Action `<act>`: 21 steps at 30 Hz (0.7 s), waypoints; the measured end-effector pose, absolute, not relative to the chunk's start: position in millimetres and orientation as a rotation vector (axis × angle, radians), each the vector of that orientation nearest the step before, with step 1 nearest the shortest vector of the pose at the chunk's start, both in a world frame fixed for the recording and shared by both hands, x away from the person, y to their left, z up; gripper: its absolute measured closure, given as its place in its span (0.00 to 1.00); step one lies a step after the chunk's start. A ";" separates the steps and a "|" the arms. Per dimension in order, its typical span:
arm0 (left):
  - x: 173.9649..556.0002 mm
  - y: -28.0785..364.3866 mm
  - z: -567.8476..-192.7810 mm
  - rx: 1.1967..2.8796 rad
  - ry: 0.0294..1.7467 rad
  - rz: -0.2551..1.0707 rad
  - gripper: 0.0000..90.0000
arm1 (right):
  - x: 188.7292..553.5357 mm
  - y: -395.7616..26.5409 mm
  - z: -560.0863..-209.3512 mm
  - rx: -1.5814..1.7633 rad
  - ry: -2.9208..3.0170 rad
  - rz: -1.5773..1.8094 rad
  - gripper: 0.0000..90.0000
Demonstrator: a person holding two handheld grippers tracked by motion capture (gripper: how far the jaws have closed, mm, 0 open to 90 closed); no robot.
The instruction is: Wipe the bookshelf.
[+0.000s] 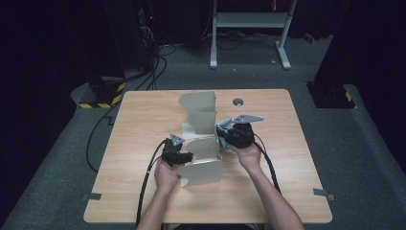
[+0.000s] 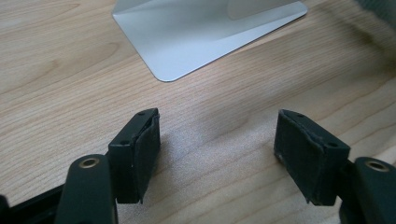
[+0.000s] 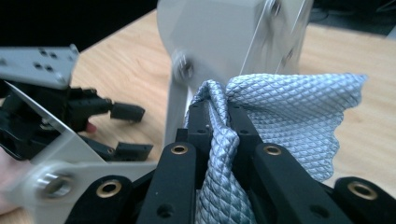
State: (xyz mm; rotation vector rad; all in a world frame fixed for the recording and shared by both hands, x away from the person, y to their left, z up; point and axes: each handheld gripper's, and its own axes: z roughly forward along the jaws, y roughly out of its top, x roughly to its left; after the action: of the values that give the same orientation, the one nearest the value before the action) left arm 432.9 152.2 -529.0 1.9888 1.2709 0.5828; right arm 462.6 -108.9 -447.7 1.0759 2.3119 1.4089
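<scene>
My right claw (image 3: 219, 126) clenched on pale blue diamond-weave cloth (image 3: 299, 116), just beside grey sheet-metal rack (image 1: 201, 143) mid light wooden counter (image 1: 143, 124). My left claw (image 2: 217, 154) released (nothing between jaws), over counter near rack's base.

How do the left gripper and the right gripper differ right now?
The left gripper has its jaws wide apart with nothing between them; the right gripper is clamped shut on a blue-grey cloth. The left gripper looks down at bare wooden table near a grey metal plate; the right gripper sits right beside the grey folding rack. Both have black jaws.
</scene>
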 end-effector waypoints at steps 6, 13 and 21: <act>432.9 152.2 -529.0 1.989 1.271 0.583 0.35 | 470.9 -104.6 -480.3 1.162 2.373 1.346 0.92; 433.0 152.2 -529.0 1.989 1.270 0.583 0.35 | 476.7 -103.4 -501.3 1.220 2.423 1.281 0.93; 432.9 152.1 -529.0 1.989 1.271 0.583 0.35 | 461.4 -117.0 -461.6 1.129 2.315 1.436 0.93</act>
State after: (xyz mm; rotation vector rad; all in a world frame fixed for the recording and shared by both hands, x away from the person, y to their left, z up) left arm 432.9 152.1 -529.0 1.9890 1.2706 0.5831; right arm 461.4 -117.0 -461.6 1.1291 2.3153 1.4361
